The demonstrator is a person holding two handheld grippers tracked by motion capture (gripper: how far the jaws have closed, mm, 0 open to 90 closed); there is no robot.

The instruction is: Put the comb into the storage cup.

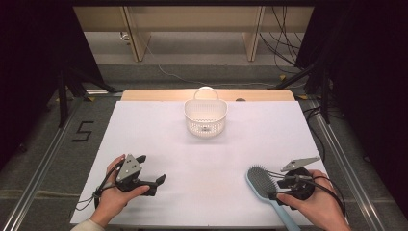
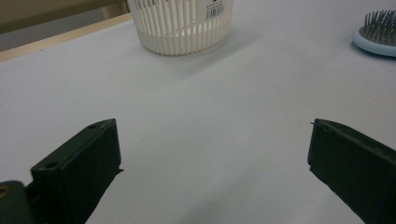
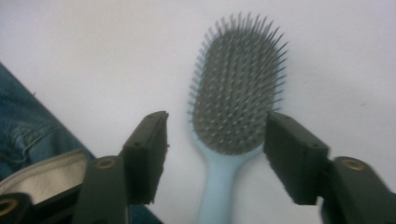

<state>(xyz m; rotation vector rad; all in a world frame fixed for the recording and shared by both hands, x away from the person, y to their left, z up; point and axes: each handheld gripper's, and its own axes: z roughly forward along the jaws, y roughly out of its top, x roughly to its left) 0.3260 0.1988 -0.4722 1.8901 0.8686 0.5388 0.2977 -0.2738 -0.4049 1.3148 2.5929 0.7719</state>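
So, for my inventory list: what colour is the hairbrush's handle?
Light blue; the hairbrush handle shows best in the right gripper view.

Black jaws (brass screws), grey plates, trailing cables.

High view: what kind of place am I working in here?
Probably a lab recording station rather than a home. A white-covered table stands between black curtains, loose cables trail on the floor behind, and a black number five is taped beside the table.
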